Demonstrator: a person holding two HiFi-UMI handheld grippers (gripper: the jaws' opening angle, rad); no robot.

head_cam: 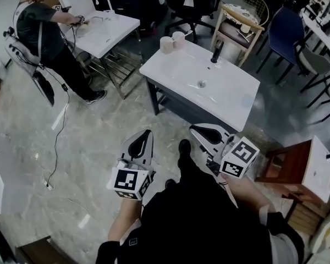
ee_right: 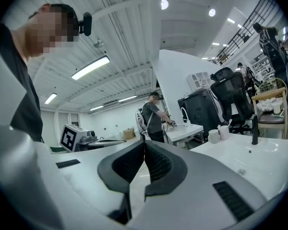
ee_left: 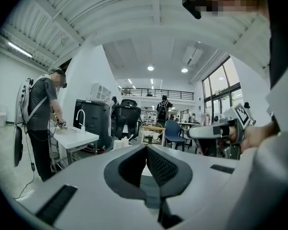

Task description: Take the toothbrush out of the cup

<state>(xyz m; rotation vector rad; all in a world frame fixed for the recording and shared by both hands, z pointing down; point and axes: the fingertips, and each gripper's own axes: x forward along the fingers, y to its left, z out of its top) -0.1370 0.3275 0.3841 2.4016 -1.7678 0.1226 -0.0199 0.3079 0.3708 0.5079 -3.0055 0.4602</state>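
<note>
Ahead, cups on the bench's far corner stand well beyond left gripper and right gripper, both closed, empty.

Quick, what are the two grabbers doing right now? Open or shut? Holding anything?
Left gripper: shut, holding nothing.
Right gripper: shut, holding nothing.
</note>
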